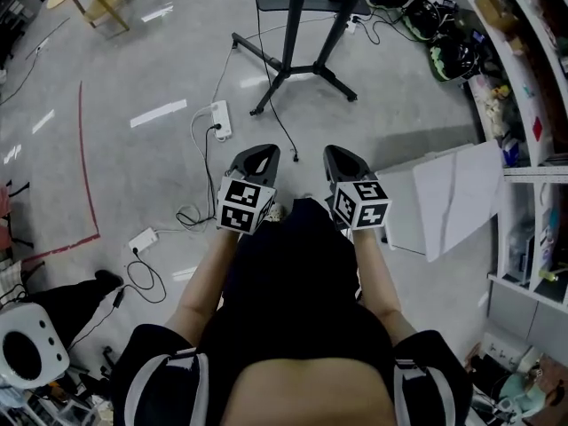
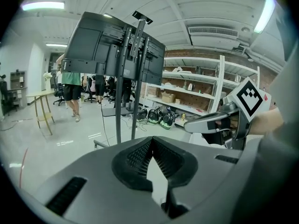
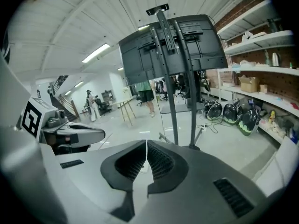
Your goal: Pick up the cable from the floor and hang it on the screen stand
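Screen stand stood on the floor ahead of left gripper and right gripper, power strip laid left of its base, cable trailed nearer, shelves ranged rightward.

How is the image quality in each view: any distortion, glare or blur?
Head view: sharp, evenly lit, with bright lamp reflections on the glossy floor. Left gripper view: strong fisheye bending, black corners, glare from the ceiling lamp. Right gripper view: the same fisheye curve; the screen stand leans and looks backlit.

Screen stand: black. Cable at the stand: black. Floor: pale grey, with a red tape line left of the stand. Power strip near the stand's foot: white. Left gripper and right gripper: dark grey, with black-and-white square-patterned cubes.
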